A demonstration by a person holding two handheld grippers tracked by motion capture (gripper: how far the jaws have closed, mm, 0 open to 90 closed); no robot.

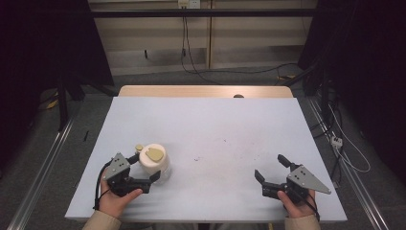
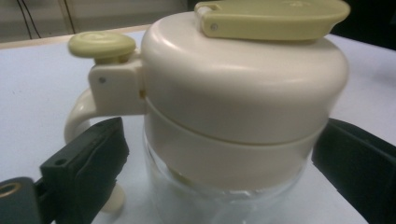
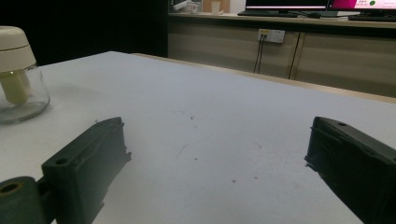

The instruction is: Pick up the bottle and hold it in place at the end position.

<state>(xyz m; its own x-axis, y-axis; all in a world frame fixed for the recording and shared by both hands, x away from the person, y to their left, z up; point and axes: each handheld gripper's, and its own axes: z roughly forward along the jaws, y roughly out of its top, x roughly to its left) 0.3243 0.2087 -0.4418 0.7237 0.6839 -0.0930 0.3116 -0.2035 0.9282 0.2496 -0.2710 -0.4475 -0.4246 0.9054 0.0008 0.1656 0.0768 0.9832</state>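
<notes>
I have the left tongs (image 1: 143, 170) spread wide around the jug (image 1: 155, 163), one jaw on each side of its glass body below the cream lid (image 2: 243, 74), not yet pinching. The jug stands upright on the table (image 1: 215, 129), near its left front. My right tongs (image 1: 270, 167) rest open, well apart. By my reckoning, the grasp itself and everything after it remain.

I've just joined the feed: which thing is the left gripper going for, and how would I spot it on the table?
Start from the pale blue table and look to its near left corner, where the left gripper stands with its jaws open on either side of the jug. It is a small clear glass jug with a cream lid, a yellowish flap on top and a cream handle with a round yellowish button, the one vessel on the table.
</notes>
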